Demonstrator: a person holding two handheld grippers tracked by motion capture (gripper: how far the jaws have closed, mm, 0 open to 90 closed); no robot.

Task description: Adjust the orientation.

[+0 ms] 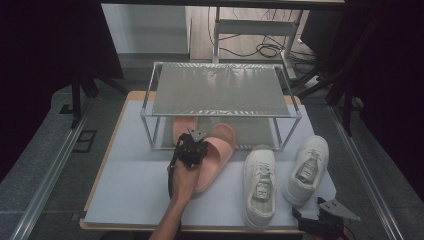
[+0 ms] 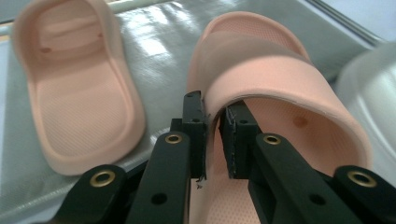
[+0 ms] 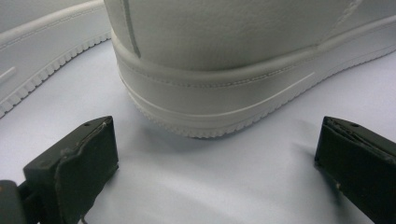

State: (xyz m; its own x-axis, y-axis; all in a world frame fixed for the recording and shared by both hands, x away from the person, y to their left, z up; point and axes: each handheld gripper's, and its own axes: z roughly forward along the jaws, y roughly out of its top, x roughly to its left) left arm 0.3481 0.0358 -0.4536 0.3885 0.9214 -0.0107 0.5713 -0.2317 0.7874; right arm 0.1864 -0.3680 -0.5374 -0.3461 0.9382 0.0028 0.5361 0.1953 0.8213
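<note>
A pink slide sandal point(image 1: 216, 156) lies at the front of the metal shoe rack point(image 1: 220, 90), toe under its lower shelf. My left gripper point(image 1: 192, 145) is shut on this pink sandal point(image 2: 275, 84), its jaws pinching the edge of the strap. A second pink sandal point(image 2: 74, 93) rests on the rack's lower shelf point(image 2: 168, 56), to the left; it shows under the rack point(image 1: 183, 126) from above. Two white sneakers point(image 1: 260, 185) point(image 1: 306, 169) lie on the mat to the right. My right gripper point(image 3: 215, 163) stands open just behind the heel of the right white sneaker point(image 3: 233, 60).
A pale blue mat point(image 1: 130, 185) covers the wooden table. The rack's top shelf point(image 1: 220, 85) is bare mesh. Cables and a metal frame point(image 1: 260, 30) lie on the floor beyond the table.
</note>
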